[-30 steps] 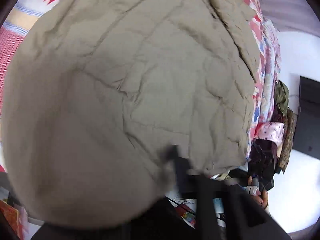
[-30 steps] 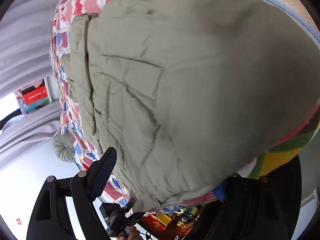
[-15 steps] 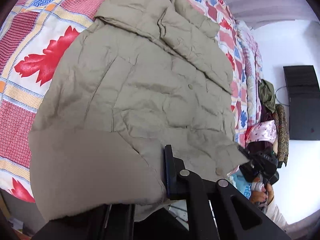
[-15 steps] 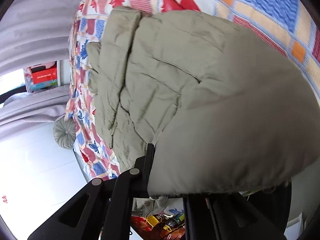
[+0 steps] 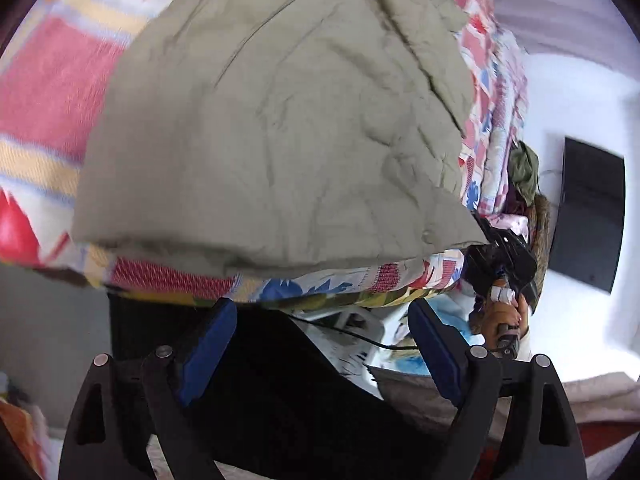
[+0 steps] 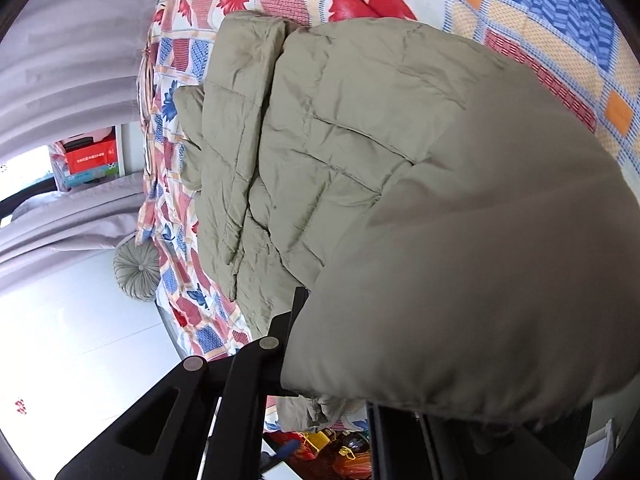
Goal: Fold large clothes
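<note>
Landmark: quilted khaki jacket (image 5: pixel 272 128), spread on the patterned bedspread (image 5: pixel 44 80).
Left of jacket: bare bedspread is left clear for a pass.
Near edge of jacket: a gap is found below the hem, between the blue pads (image 5: pixel 208 344); only a thin black cable (image 5: pixel 352 334) crosses it.
Right corner of jacket: blocked by the other gripper (image 5: pixel 500 256) and a hand (image 5: pixel 506 316).
Beyond that corner: clothes pile (image 5: pixel 524 172), black panel (image 5: pixel 592 216).
Far side of jacket: open white floor (image 6: pixel 72 320), round cushion (image 6: pixel 136 270).
Jacket fold (image 6: pixel 480 280): draped over the right-wrist view; passage there is hidden.
</note>
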`<state>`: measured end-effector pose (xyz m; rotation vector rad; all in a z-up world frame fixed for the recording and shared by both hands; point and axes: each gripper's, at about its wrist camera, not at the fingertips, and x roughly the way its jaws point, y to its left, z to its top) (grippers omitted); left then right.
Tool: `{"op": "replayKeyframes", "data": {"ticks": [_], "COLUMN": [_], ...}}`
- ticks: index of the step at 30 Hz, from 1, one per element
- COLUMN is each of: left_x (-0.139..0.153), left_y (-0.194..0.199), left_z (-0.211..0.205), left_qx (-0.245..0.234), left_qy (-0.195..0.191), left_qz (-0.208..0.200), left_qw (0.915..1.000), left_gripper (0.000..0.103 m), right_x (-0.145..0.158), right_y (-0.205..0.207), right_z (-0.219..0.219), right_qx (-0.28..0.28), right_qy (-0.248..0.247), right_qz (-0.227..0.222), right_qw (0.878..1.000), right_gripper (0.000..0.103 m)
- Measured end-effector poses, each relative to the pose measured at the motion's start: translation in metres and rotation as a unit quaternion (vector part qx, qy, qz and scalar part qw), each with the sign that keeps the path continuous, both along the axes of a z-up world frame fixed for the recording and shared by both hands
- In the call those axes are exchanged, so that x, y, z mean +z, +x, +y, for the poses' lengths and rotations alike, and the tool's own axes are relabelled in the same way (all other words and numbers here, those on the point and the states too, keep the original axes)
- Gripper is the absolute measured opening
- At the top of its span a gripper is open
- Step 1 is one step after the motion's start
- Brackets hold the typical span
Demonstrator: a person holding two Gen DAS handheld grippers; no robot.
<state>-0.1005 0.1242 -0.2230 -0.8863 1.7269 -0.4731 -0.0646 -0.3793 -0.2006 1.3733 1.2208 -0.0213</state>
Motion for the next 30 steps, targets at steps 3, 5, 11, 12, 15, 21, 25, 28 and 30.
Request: {"op": "replayKeyframes", "data": {"ticks": [3, 5, 11, 12, 15, 21, 25, 28, 30], "left_x": [-0.023, -0.033, -0.039, -0.039, -0.038, 0.020, 0.074, 0.110, 0.128], "left_y": [-0.008, -0.010, 0.004, 0.008, 0.023, 0.053, 0.093, 0.138, 0.168], "left_z": [-0.006, -0.013, -0.020, -0.018, -0.018, -0.010, -0.011, -0.024, -0.033], "left_qx": [0.048, 0.082, 0.127, 0.125, 0.097, 0.073, 0.058, 0.032, 0.020], "left_qy": [-0.027, -0.051, -0.021, -0.005, 0.026, 0.072, 0.082, 0.095, 0.099], "left_qz": [0.021, 0.017, -0.022, -0.025, -0.031, -0.133, -0.210, -0.274, -0.306], "left_qw": [0.9983, 0.9952, 0.9914, 0.9919, 0.9944, 0.9858, 0.9726, 0.9566, 0.9465], "left_gripper": [0.088, 0.088, 0.084, 0.060, 0.011, 0.009, 0.009, 0.009, 0.009], "right_x": [0.003, 0.006, 0.008, 0.008, 0.006, 0.013, 0.035, 0.065, 0.087], "right_y": [0.006, 0.009, 0.008, 0.007, 0.003, 0.000, 0.011, 0.033, 0.055], "right_z": [0.002, 0.003, 0.003, 0.003, 0.003, 0.004, 0.001, 0.001, 0.002], "right_qx": [0.002, 0.009, 0.021, 0.022, 0.022, 0.028, 0.026, 0.046, 0.066], "right_qy": [0.000, -0.005, -0.015, -0.015, -0.017, -0.030, -0.042, -0.068, -0.092], "right_qz": [-0.004, -0.005, 0.000, 0.002, 0.005, -0.003, -0.038, -0.076, -0.107], "right_qw": [1.000, 1.000, 1.000, 1.000, 1.000, 0.999, 0.998, 0.994, 0.988], "right_gripper": [0.008, 0.008, 0.008, 0.008, 0.008, 0.008, 0.008, 0.008, 0.008]}}
